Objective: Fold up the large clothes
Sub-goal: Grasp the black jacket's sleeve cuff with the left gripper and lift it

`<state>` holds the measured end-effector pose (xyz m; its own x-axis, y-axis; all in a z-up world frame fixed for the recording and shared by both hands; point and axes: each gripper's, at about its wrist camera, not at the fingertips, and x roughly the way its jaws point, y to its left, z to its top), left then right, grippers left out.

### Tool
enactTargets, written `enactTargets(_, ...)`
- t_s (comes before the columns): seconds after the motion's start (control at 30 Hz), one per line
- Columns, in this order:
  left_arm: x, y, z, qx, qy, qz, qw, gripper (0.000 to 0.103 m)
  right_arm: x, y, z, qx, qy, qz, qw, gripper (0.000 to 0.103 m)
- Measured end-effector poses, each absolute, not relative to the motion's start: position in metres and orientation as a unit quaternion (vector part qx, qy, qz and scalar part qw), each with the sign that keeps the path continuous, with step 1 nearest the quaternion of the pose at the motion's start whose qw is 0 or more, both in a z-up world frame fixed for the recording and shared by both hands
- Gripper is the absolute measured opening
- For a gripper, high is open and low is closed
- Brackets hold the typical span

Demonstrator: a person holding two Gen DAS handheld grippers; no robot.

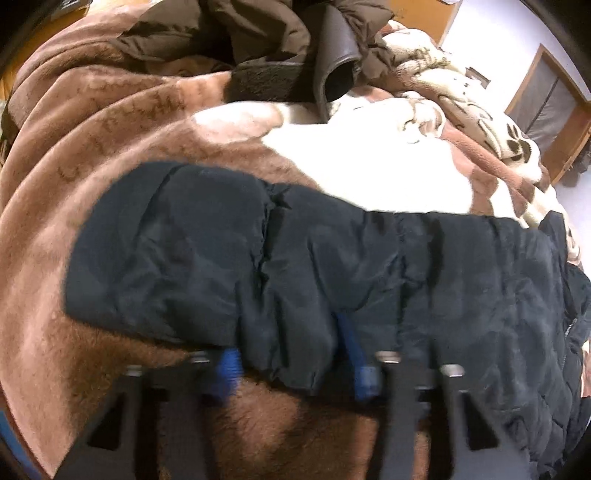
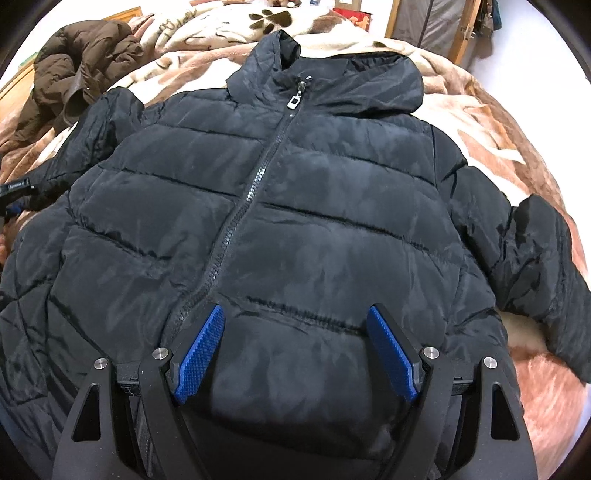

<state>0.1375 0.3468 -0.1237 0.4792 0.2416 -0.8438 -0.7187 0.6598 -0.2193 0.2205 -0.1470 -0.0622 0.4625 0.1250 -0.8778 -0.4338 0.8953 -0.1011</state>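
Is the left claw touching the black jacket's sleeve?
Touching. In the left wrist view, the sleeve fabric lies between the left claw and partly covers both blue pads, though blur hides how firmly it is pinched.

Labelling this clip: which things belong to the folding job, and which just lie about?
In the job:
black puffer jacket
its sleeve
left gripper
right gripper

Lying about:
brown jacket
paw-print blanket
brown blanket

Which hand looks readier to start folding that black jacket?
Probably the left. The left tool already straddles the black jacket's sleeve; the right tool hangs open over the front, gripping nothing.
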Motion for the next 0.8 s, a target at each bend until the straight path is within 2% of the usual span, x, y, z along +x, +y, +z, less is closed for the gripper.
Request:
enactTargets(0.03, 0.139, 0.344, -0.117, -0.284, 0.415, 0.293, 0.813, 0.025, 0.219, -0.149, -0.062, -0.158, 0.491, 0.166, 0.841, 0.079)
enactTargets(0.07, 0.141, 0.341, -0.109, -0.276, 0.413, 0.292, 0.818, 0.021, 0.218, -0.151, -0.061, -0.157, 0.490, 0.166, 0.841, 0.079)
enactTargets(0.17, 0.142, 0.329, -0.078, -0.261, 0.396, 0.277, 0.836, 0.018, 0.212, -0.157, -0.055, -0.156, 0.487, 0.166, 0.843, 0.077)
enactTargets(0.53, 0.166, 0.229, 0.057, -0.200, 0.326, 0.154, 0.911, 0.018, 0.195, -0.187, -0.024, -0.127, 0.463, 0.156, 0.863, 0.077)
enactTargets(0.67, 0.197, 0.175, 0.076, -0.174, 0.328, 0.095, 0.924, 0.018, 0.197, -0.209, -0.015, -0.089, 0.461, 0.146, 0.871, 0.076)
enactTargets(0.8, 0.232, 0.118, 0.068, -0.150, 0.350, 0.040, 0.924, 0.018, 0.196, -0.229, -0.014, -0.062, 0.457, 0.148, 0.875, 0.077)
